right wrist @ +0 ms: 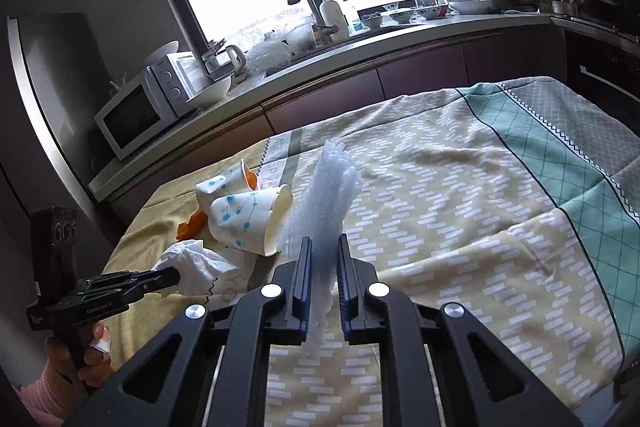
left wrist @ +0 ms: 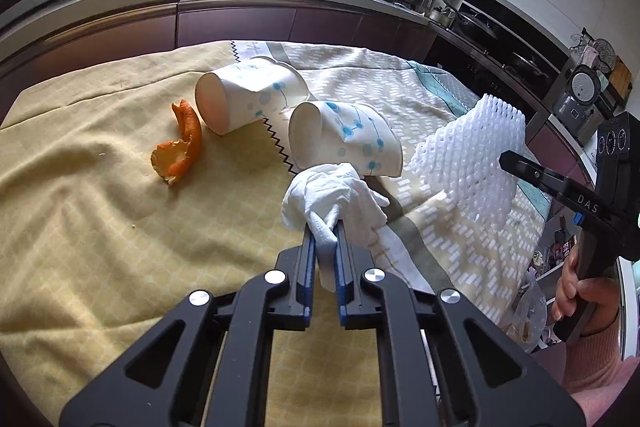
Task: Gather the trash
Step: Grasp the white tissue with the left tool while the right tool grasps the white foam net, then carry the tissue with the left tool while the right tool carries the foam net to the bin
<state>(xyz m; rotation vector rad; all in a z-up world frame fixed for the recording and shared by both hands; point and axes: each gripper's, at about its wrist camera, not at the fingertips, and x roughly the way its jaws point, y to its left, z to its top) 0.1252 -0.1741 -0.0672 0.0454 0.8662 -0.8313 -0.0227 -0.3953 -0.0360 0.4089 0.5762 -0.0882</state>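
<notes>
Left claw [left wrist: 324,227]: pinching a crumpled white tissue [left wrist: 332,195] between blue-padded fingers, the wad bunched just past the tips and a tail hanging down between them. Whether the tissue rests on the cloth or hangs just clear of it, I cannot tell.

Right claw [right wrist: 323,251]: closed upon a white foam fruit net [right wrist: 328,187], the mesh sleeve standing up out of the grip and raised off the cloth.

Item, near cup: paper cup [left wrist: 348,143] with blue dot print, on its side, mouth toward the left claw, just beyond the tissue.

Item, far cup: second paper cup [left wrist: 244,95], same print, also tipped over, touching or nearly touching the first.

Item, peel: orange peel [left wrist: 180,151], curled, beside the far cup's mouth, lying loose.

Support: bench draped in a yellow, white and teal patterned cloth [right wrist: 460,207], rumpled.

Step in hand, by judgement: pick-up of two pieces at once, both claws loaded; cups and peel uncollected.

Next move, by judgement: carry both loads to a bin. No bin identifiable in either view; a plastic bag [left wrist: 528,311] shows at the right edge below the bench, possibly the receptacle. Both pieces are light and springy, so grip must hold firm until over the opening.
</notes>
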